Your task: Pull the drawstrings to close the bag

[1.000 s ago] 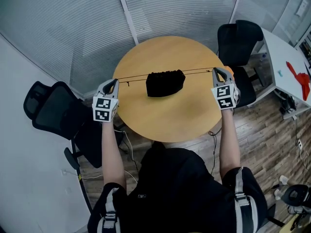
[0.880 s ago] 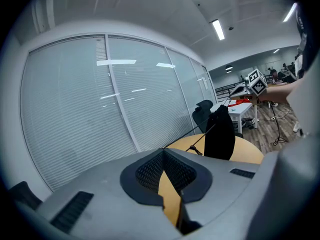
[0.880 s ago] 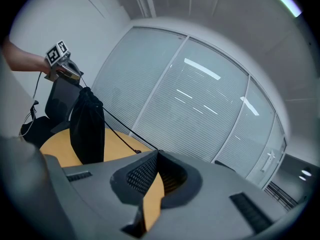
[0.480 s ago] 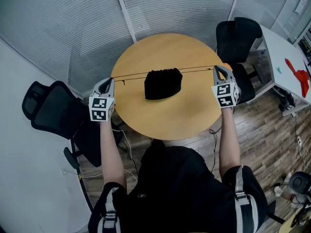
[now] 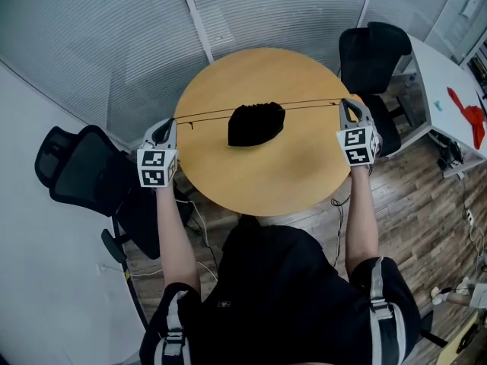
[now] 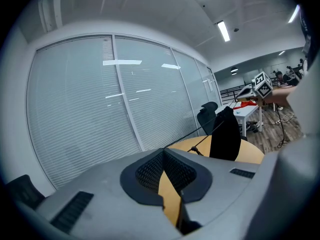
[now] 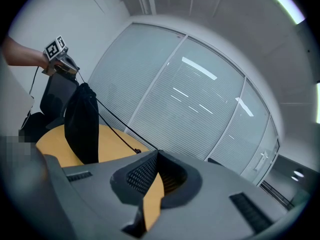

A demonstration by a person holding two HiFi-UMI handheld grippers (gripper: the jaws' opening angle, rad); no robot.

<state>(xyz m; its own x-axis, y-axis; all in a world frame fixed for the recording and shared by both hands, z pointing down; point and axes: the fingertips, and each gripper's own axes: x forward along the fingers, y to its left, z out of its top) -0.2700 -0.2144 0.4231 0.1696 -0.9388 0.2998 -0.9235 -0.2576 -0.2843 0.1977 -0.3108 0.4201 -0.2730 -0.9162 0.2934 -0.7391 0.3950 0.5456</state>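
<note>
Below everything, a round wooden table (image 5: 259, 188), wide enough for now. Near its middle, toward the far side, the black bag (image 5: 256, 124), mouth bunched into ridges and, by the look of it, nearly drawn shut. Strung upright between two cords rather than lying slack, so easy to tip or drag. A harder tug on one side than the other is likely to slide it toward that edge. Lifting both hands is likely to hoist it clear of the wood.

Out past the table's left edge, the left gripper (image 5: 166, 125), clamped tight on the end of its cord. At the right edge, the right gripper (image 5: 346, 106), likewise pinched shut on the other cord (pads pressed together in both gripper views, a cord leading straight out of each tip). Arms spread wide already, so little reach left for more pulling, and straining further outward probably gains nothing.

Both taut and in one line through the bag's mouth, the left cord (image 5: 209, 115) and the right cord (image 5: 312, 103). Thin things between closed pads, apt to slip free under extra load and let the mouth slacken. Smallest of all, a knot (image 5: 192, 125) on the left cord near its gripper. Might catch at the pads during a slip, but not to be counted on.
</note>
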